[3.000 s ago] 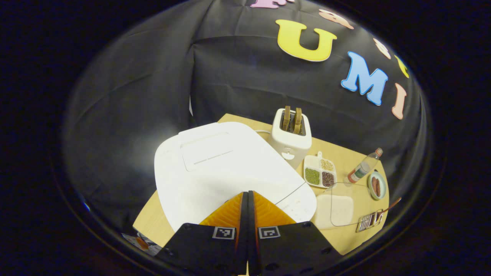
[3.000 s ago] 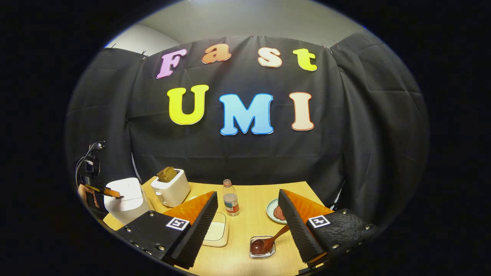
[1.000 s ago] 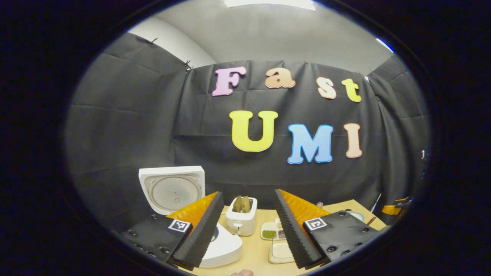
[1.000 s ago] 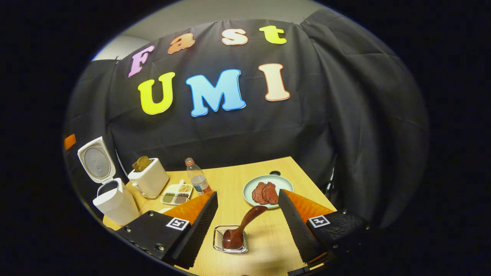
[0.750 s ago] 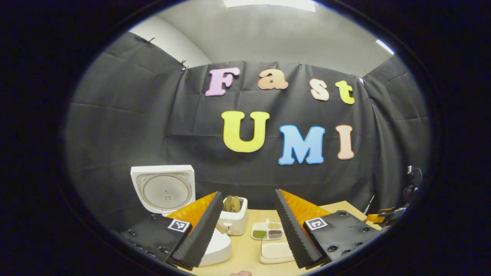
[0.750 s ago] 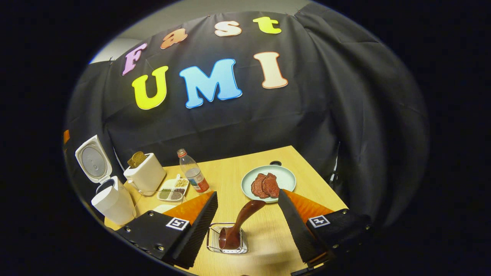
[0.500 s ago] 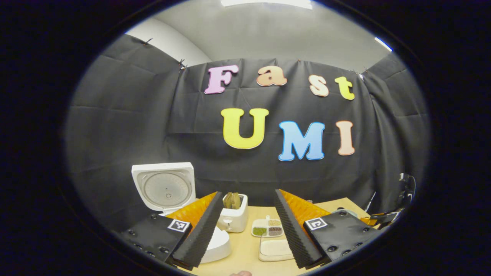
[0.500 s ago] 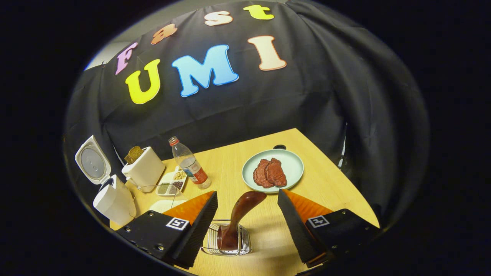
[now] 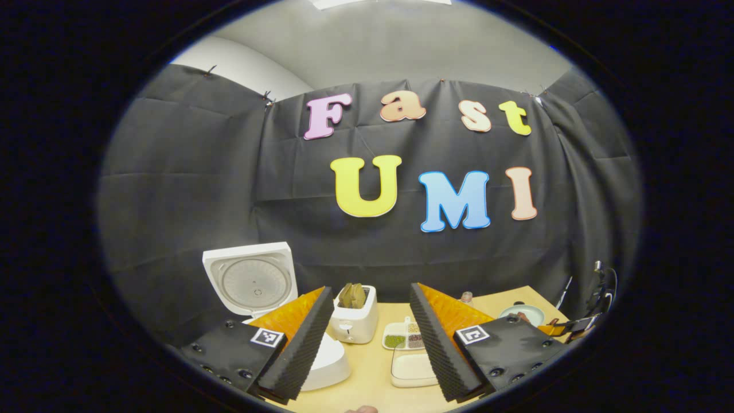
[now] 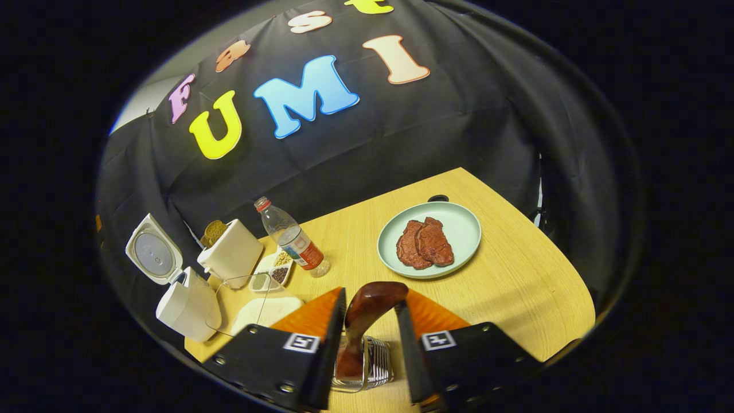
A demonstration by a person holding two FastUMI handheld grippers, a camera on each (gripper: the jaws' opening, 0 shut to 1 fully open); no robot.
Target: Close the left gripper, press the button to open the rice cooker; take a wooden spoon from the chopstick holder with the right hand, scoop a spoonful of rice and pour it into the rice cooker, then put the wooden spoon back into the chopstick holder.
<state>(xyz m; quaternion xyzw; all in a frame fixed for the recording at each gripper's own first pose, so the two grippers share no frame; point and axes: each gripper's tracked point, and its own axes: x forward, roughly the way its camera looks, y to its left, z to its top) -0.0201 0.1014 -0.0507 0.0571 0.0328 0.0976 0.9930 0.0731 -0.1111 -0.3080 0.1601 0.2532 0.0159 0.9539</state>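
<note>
Spoon point(image 10: 367, 312) stands in the holder point(image 10: 367, 361) between your right claw point(image 10: 370, 332) fingers, contact unclear; left claw point(image 9: 370, 338) spread; bottle point(image 10: 293, 240) label unreadable.

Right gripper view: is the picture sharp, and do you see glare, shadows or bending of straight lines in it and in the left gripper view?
Right gripper view: sharp; the table edge bows from fisheye distortion; the wooden spoon handle carries a soft highlight; a faint shadow lies under the plate. Left gripper view: sharp too; the open rice cooker lid is bright but not washed out.
</note>
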